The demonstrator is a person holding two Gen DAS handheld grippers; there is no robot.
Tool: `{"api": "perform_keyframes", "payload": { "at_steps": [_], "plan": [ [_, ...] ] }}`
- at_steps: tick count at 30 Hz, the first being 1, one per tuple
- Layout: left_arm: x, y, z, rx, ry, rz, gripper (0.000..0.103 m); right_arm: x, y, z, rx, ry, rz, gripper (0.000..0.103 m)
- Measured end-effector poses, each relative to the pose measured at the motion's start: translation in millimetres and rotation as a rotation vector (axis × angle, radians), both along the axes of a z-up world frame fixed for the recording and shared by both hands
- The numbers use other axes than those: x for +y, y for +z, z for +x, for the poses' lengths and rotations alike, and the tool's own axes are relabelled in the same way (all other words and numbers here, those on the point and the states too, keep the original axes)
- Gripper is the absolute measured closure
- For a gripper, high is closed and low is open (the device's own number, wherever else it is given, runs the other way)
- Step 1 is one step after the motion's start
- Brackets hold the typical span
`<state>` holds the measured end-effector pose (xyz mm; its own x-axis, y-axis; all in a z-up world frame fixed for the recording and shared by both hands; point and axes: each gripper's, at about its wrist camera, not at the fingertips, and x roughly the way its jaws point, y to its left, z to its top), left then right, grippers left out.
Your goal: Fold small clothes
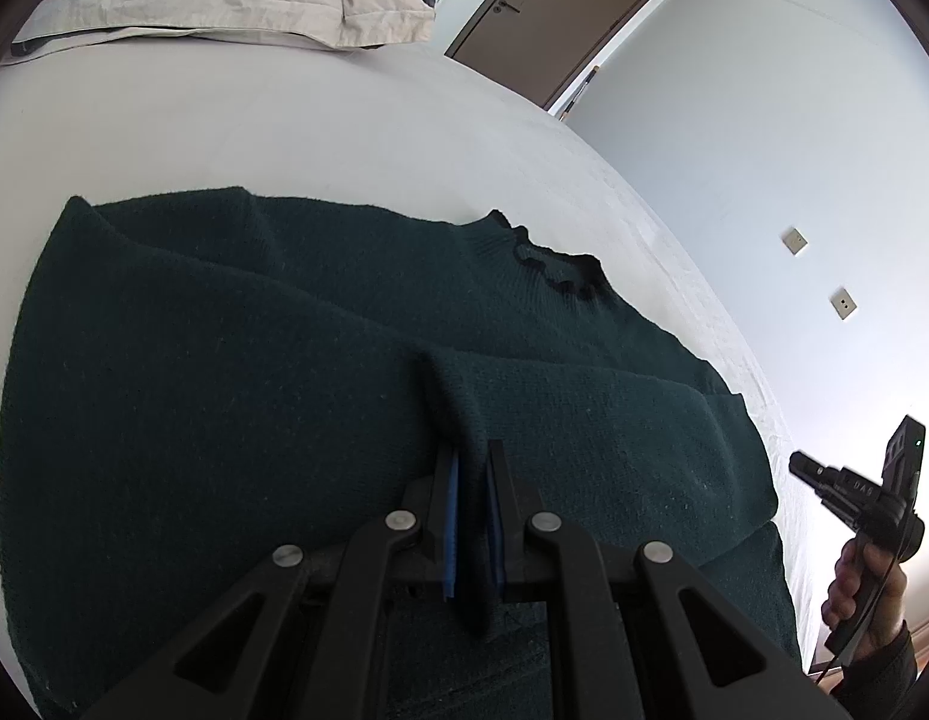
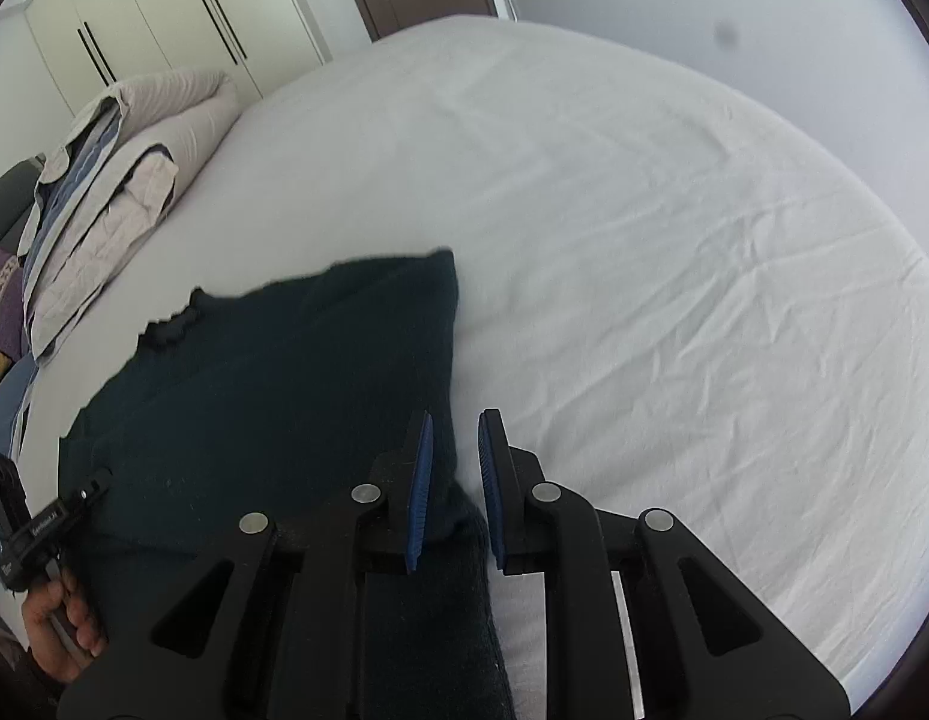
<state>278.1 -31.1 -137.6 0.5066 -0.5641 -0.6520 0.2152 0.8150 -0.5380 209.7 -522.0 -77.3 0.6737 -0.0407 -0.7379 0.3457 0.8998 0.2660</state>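
A dark green knit sweater lies spread on the white bed sheet, its ruffled collar toward the far right. My left gripper is shut on a raised fold of it near the lower hem. In the right wrist view the sweater fills the lower left. My right gripper has its blue pads close together, and the sweater's right edge runs between them deep in the jaws. The left wrist view shows the right gripper at the sweater's right edge, held by a hand.
Folded beige bedding is piled at the far side of the bed, also seen as bedding. White sheet stretches to the right of the sweater. A brown door and wardrobe doors stand beyond the bed.
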Motion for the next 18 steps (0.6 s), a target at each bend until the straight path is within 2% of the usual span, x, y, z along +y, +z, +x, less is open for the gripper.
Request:
{"api": "perform_keyframes", "payload": {
  "at_steps": [2,5,7,9,11,13,16,18],
  "plan": [
    [2,-1,1,0.003,0.000,-0.010,0.092,8,9,18,-0.031,0.046,0.046,0.088],
    [5,-2,2,0.010,0.000,-0.027,0.092,24,5,50,-0.040,0.109,0.069,0.088],
    [7,-4,3,0.016,-0.002,-0.045,0.092,22,-13,68,0.010,0.093,0.089,0.088],
    [10,-7,4,0.026,-0.003,-0.073,0.092,10,-45,81,0.087,0.056,0.146,0.088],
    [13,-9,5,0.031,-0.002,-0.092,0.090,-6,-55,73,-0.023,0.063,0.215,0.092],
    [12,-9,4,0.026,-0.003,-0.091,0.090,-22,-57,63,-0.065,0.007,0.303,0.092],
    [13,-8,5,0.027,-0.003,-0.096,0.090,-20,-40,50,-0.079,-0.047,0.268,0.088],
    [14,-7,6,0.033,-0.003,-0.105,0.090,-2,-25,41,-0.118,0.039,0.257,0.087]
  ]
}}
